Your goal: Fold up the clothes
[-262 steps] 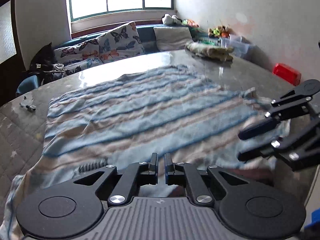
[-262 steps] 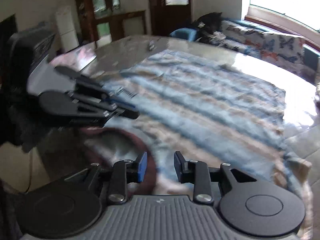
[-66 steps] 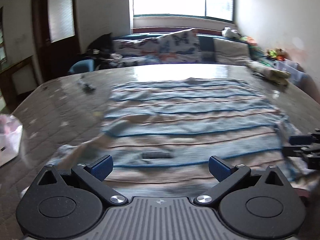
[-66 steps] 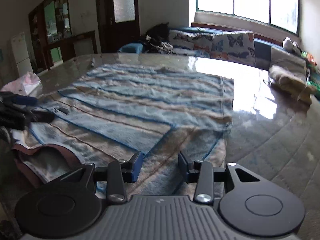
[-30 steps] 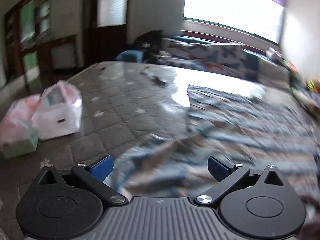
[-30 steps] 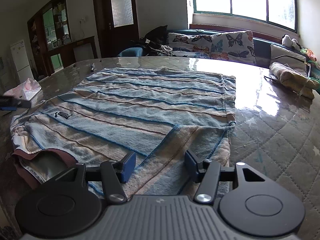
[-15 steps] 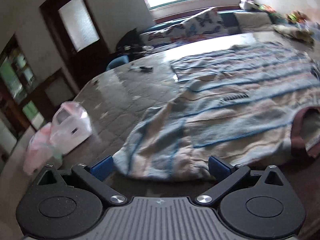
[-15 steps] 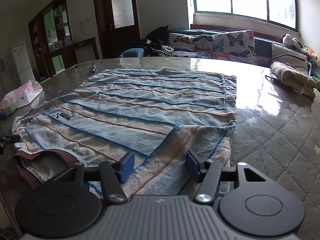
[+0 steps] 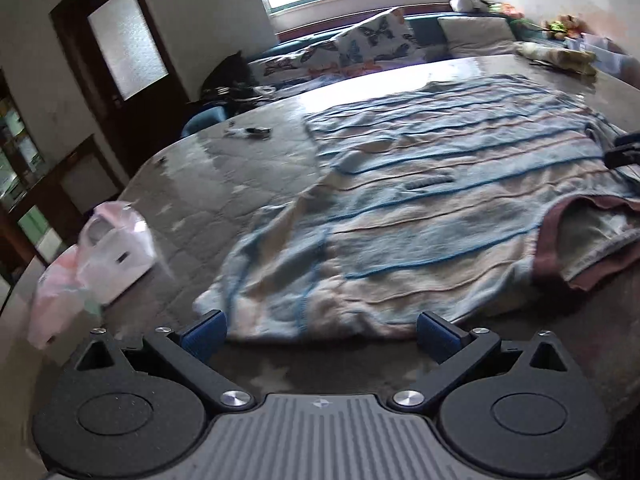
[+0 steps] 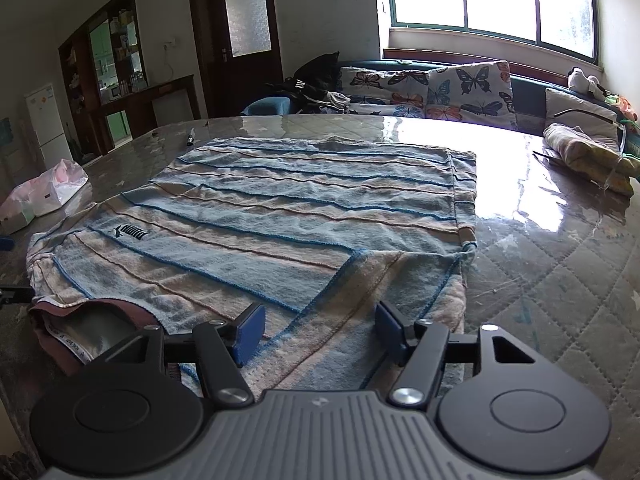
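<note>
Both cameras sit low at the near edge of the desk (image 10: 560, 272), looking out between their own tongs. The left view faces the shirt (image 9: 420, 216) from its left sleeve end, the right view from its right sleeve. Both share the shirt, the far window (image 10: 492, 0) and the sofa (image 9: 360, 48).

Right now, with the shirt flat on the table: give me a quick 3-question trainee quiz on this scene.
1. True or false: the left tongs are shut on the striped shirt.
2. The right tongs point at which part of the shirt? A) the collar B) the sleeve folded across the body C) the hem
3. Fill in: the plastic bag lies on the table, ____ the shirt, not on it.

Key: 1 false, both tongs are open and empty; 2 B; 3 beside.
</note>
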